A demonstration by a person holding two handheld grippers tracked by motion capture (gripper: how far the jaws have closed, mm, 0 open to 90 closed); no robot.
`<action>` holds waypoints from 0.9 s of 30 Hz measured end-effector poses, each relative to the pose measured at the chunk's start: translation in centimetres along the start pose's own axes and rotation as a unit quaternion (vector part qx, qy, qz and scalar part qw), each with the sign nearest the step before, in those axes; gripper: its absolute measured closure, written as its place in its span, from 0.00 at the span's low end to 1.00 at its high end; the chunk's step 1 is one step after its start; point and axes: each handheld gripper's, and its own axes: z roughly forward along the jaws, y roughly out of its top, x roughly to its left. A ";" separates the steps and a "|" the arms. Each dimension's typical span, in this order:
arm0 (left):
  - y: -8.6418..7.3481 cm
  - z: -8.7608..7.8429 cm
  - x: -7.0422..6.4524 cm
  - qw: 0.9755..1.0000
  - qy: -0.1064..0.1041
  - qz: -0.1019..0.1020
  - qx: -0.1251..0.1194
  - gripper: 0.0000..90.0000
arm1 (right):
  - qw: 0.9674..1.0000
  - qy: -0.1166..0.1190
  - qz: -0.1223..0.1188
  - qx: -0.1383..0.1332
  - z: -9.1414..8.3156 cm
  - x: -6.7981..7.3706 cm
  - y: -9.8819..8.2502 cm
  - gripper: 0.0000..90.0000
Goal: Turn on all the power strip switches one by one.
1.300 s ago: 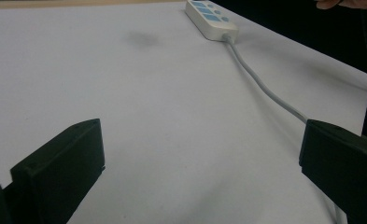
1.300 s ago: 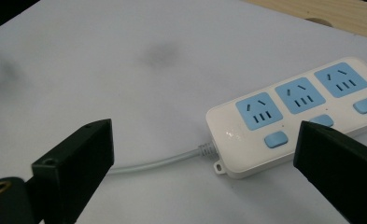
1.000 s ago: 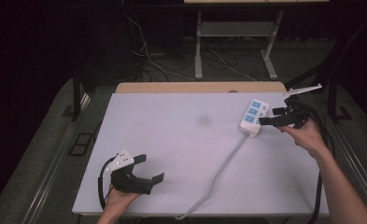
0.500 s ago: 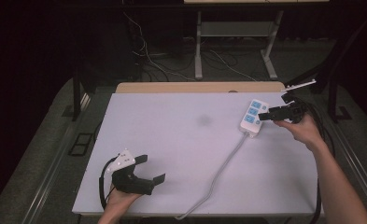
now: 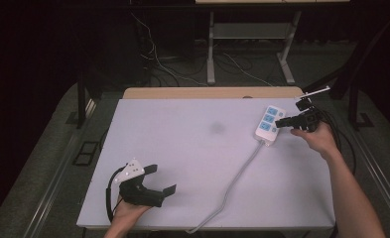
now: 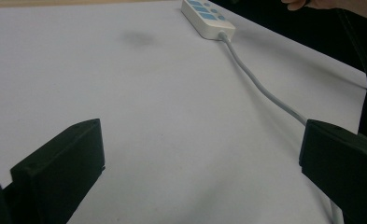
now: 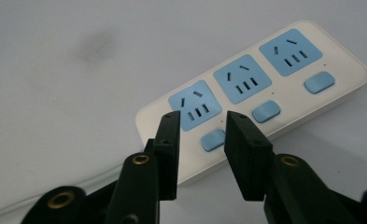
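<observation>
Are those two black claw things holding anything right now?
No, nothing is held. The right gripper hovers over the power strip by a blue switch, its jaws just narrowed with nothing gripped. The left gripper rests open on the table.

No text, label, brand, number or sign can be read on anything in the views. The power strip carries blue sockets and blue switches, but no lettering or marking can be made out on its white casing.
</observation>
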 end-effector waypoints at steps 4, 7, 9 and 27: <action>0.0 0.0 0.0 1.000 0.000 0.000 0.000 0.00 | 1.000 0.007 0.006 -0.003 0.2 -0.3 0.0 0.84; 0.0 0.0 0.0 1.000 0.001 0.000 0.000 0.00 | 1.000 0.013 0.003 -0.005 0.3 -0.4 0.1 0.96; 0.0 0.0 0.0 1.000 0.001 0.001 0.001 0.00 | 1.000 0.013 0.002 -0.005 0.5 -0.4 0.1 1.00; -0.1 0.0 0.1 1.000 0.002 -0.001 0.002 0.00 | 1.000 0.001 -0.002 0.024 3.2 -0.7 -0.2 1.00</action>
